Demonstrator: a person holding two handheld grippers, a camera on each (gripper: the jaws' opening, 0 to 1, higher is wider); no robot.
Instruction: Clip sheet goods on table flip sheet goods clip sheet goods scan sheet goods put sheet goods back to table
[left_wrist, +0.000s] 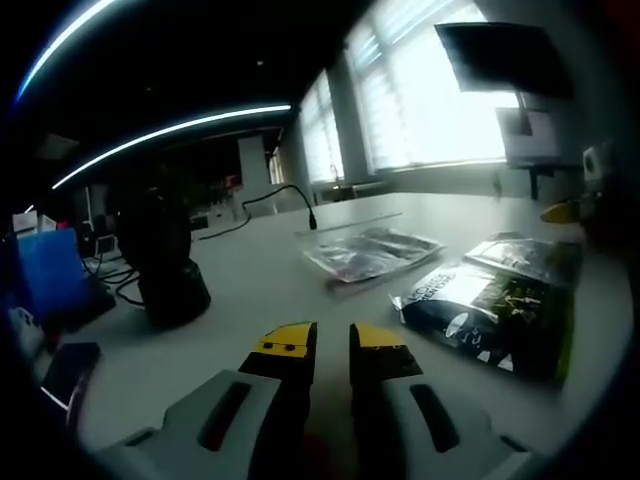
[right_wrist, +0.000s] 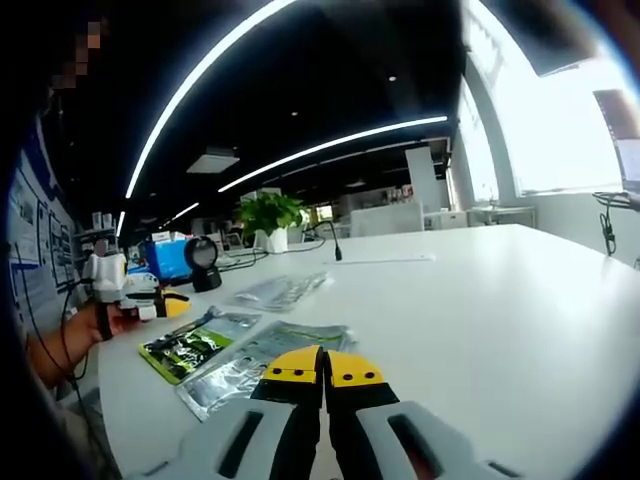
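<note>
Several flat sheet packets lie on the white table (left_wrist: 260, 290). In the left gripper view a clear silvery packet (left_wrist: 370, 252) lies ahead, a dark packet with green print (left_wrist: 490, 305) to the right, and another packet (left_wrist: 525, 255) behind it. My left gripper (left_wrist: 333, 345) hovers short of them, its jaws slightly apart and holding nothing. In the right gripper view my right gripper (right_wrist: 325, 370) is shut and empty, just behind a silver packet (right_wrist: 250, 365). A green packet (right_wrist: 185, 350) and a far clear packet (right_wrist: 280, 290) lie beyond. A hand holds the left gripper (right_wrist: 135, 295) at the left.
A black scanner on a stand (left_wrist: 165, 265) is on the table's left, seen also as the scanner (right_wrist: 203, 258) at the far end. A blue box (left_wrist: 50, 270), cables (left_wrist: 270, 200) and a potted plant (right_wrist: 268, 215) sit farther back. Bare table (right_wrist: 480, 320) stretches right.
</note>
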